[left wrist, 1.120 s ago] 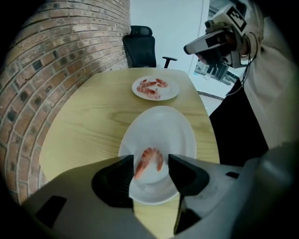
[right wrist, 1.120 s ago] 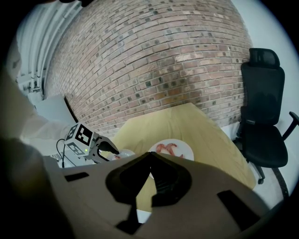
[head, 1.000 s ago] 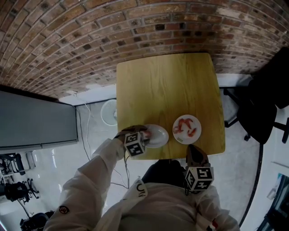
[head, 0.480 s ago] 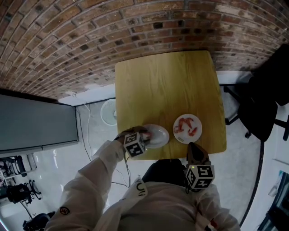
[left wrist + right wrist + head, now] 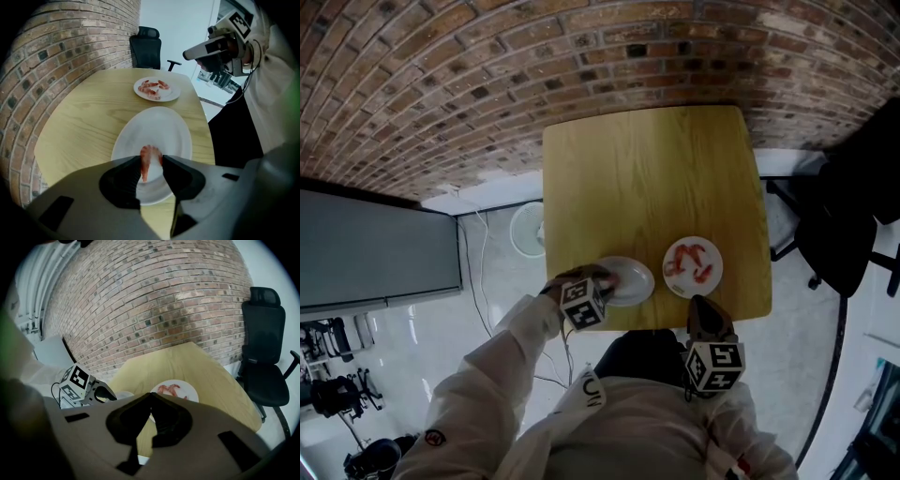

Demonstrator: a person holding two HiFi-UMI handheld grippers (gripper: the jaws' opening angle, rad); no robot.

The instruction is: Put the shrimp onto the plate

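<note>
- Left gripper [image 5: 151, 163] jaws have just been closing; the tips now pinch the shrimp [image 5: 150, 153] from both sides, over the near plate [image 5: 161, 124].
- Head view: the left gripper [image 5: 602, 278] covers that shrimp, which only the left gripper view shows.
- Second plate [image 5: 694, 267], further right on the table [image 5: 647, 178], carries more prawns [image 5: 691, 262].
- Right gripper [image 5: 150, 397]: clenched, empty, at the table's near edge.

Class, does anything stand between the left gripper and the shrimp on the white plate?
Nothing visible. The shrimp already sits between the left gripper's jaws, which have just been closing on it, over the white plate.
</note>
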